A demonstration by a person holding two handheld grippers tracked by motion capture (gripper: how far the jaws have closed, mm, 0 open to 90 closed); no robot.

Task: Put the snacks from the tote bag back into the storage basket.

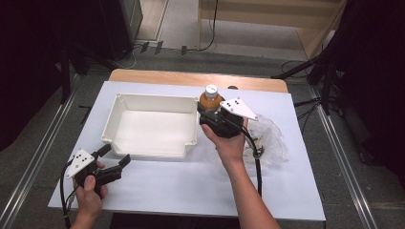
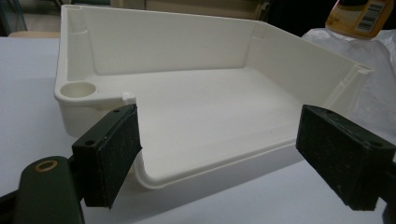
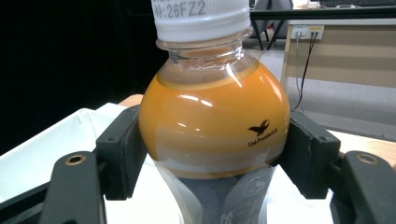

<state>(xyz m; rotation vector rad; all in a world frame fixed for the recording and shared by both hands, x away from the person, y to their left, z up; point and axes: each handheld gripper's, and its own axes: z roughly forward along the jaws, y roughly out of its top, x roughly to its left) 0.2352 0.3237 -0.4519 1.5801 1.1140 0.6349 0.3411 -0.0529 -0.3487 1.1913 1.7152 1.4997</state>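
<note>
Right hand-held gripper: jaws clamped on both sides of an orange drink bottle, white cap up, bottle upright. Held just beside the right wall of the white tray, apparently above the tabletop, though height is hard to judge. Crumpled clear plastic bag lies right of the hand. Left hand-held gripper: jaws wide apart, holding nothing, at the tray's near left corner.
</note>
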